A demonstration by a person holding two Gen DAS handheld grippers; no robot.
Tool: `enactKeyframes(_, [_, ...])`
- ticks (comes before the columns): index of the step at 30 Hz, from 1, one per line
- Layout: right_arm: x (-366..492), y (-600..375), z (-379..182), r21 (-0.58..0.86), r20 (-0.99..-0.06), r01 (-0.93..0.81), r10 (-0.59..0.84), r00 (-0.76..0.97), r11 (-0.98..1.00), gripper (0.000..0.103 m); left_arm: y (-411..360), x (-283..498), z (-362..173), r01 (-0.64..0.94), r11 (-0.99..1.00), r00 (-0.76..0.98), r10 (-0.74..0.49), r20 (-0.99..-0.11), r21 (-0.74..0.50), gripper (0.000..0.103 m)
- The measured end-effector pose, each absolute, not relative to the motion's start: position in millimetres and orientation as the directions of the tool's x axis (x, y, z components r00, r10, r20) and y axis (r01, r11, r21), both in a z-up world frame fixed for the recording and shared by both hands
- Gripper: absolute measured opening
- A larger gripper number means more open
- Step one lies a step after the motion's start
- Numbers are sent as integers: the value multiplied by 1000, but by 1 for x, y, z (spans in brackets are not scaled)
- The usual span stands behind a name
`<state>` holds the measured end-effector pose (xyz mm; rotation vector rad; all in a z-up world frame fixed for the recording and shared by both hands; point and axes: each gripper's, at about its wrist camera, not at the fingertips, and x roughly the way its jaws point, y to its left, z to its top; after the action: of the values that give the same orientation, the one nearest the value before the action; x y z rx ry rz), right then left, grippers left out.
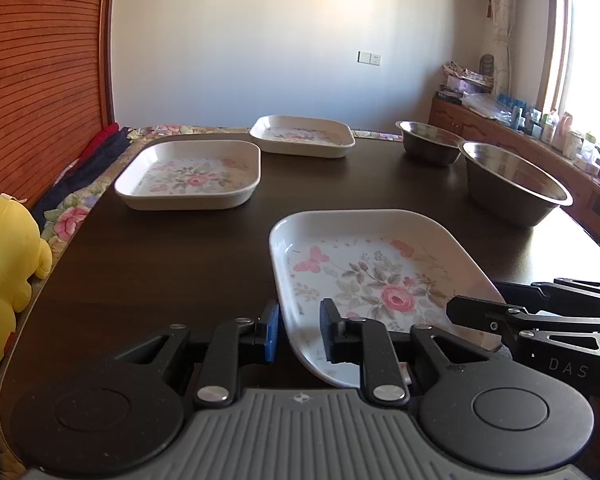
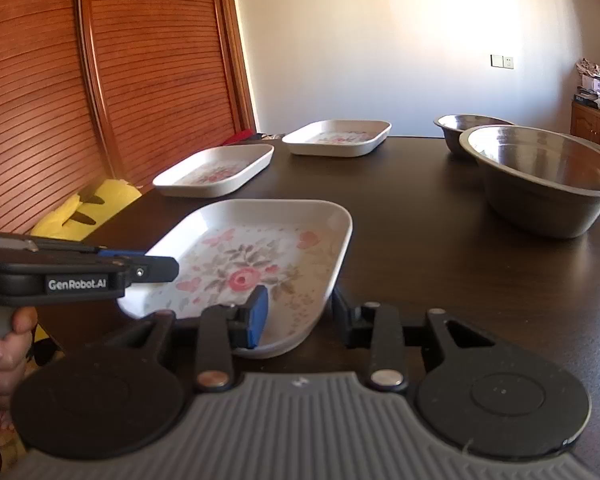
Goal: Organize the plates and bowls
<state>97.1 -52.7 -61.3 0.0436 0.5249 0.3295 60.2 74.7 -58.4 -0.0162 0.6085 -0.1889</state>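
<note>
Where the dark brown table (image 1: 188, 248) fills both views, five vessels are seen spread across it, and every one of them is empty. The largest is a steel bowl (image 2: 540, 184) at the right, with a flared rim and a dull brushed inside; a smaller steel bowl (image 2: 468, 130) is set just behind it, near the far edge. Three square plates of one pattern are laid out: cream walls, rounded corners, and a flat floor printed with a pink rose, grey-green leaves and pink butterflies. The nearest plate (image 1: 364, 272) is placed at the near middle of the table, a second plate (image 1: 192, 174) lies farther off to the left, and a third plate (image 1: 304, 136) rests near the far edge, well apart from the bowls. The near plate is straddled at its two near corners by the tongs. The left gripper (image 1: 298, 330) is held partly open, one blue-padded finger outside the plate's left wall and the other over the inside; whether the pads touch the wall cannot be told. The right gripper (image 2: 300, 312) is likewise partly open across the plate's right wall, its blue pad inside and its black finger outside, with no firm closure visible. A hand (image 2: 2, 354) is seen wrapped around the left tool's handle. A yellow plush toy (image 1: 4, 256) is propped beside the table's left edge.
</note>
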Motion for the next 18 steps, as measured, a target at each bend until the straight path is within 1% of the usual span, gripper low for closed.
enactKeyframes(1, [97,-53,-61,123,-482,-294,316,818,948,38,76,60,-58,170,983,806,-180,-564,-71,27])
enactKeyframes(5, [95,-59,-55,124,-456,-273,299,838,954,47,79,57,-52,162,985,818,-171,-549,-66,36])
enactKeyframes(7, [95,-63,-51,128,-442,-262,292,848,956,47,81,55,-49,157,985,825,-168,-539,-67,43])
enactKeyframes(9, [95,-66,-47,131,-430,-256,287,856,958,50,83,53,-45,156,986,832,-167,-528,-66,47])
enactKeyframes(11, [96,-69,-43,133,-418,-255,288,862,958,53,85,53,-41,155,986,839,-167,-518,-67,51])
enactKeyframes(13, [98,-71,-38,136,-407,-258,291,866,957,53,87,54,-37,153,986,844,-163,-511,-61,54])
enactKeyframes(18, [105,-71,-22,131,-382,-277,307,872,952,58,93,62,-26,152,988,853,-151,-499,-39,57])
